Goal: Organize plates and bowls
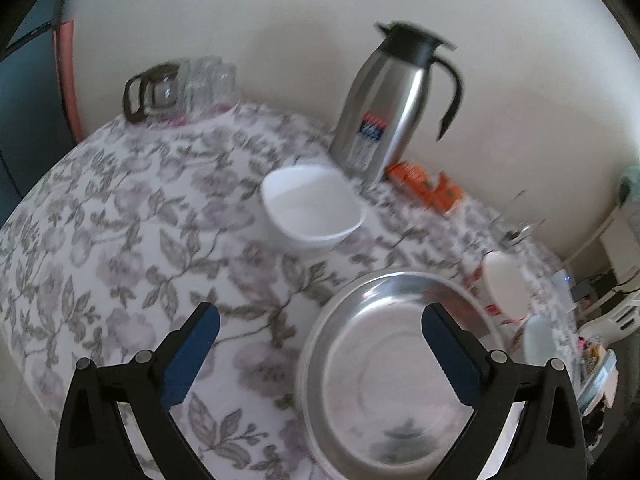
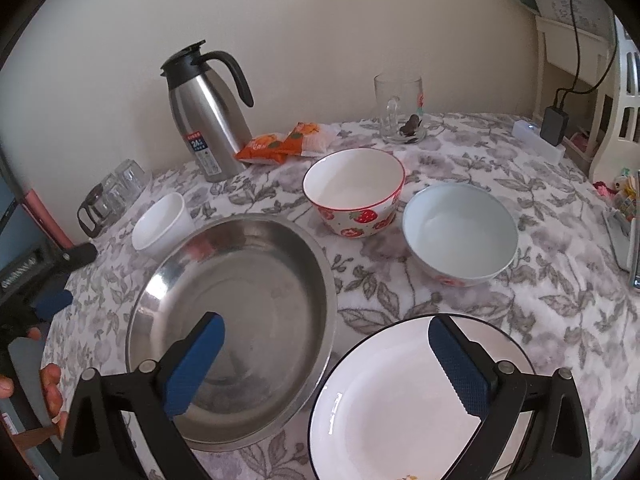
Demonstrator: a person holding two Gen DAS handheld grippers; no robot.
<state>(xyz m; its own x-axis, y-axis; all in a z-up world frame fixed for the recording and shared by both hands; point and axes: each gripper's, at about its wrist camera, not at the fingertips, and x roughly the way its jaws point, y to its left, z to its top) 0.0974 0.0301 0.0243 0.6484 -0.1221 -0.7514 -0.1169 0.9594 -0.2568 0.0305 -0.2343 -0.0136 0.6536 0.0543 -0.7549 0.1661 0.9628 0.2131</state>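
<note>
Round stainless-steel basin [image 2: 232, 320] sits upright, mouth up, just beside white black-rimmed plate [image 2: 400, 400]. Left gripper [image 1: 320, 320] and right gripper [image 2: 326, 330] both spread, empty.

grey-leaved floral tablecloth [image 2: 460, 320] with faint mauve blooms. shiny steel plate [image 2: 240, 304]. white plate [image 2: 384, 400], near right, rimmed black. far bowl [image 2: 354, 192]: red rim, strawberry print. pale blue bowl [image 2: 460, 228], perhaps a red motif below. plain white cup [image 2: 162, 220], left. steel flask [image 2: 206, 116], black lid.

A home dining corner: a floral tablecloth [image 2: 500, 304] laid with a steel thermos jug [image 2: 204, 120], snack packets [image 2: 280, 144], a glass mug [image 2: 398, 104] and crockery against a plain wall.
</note>
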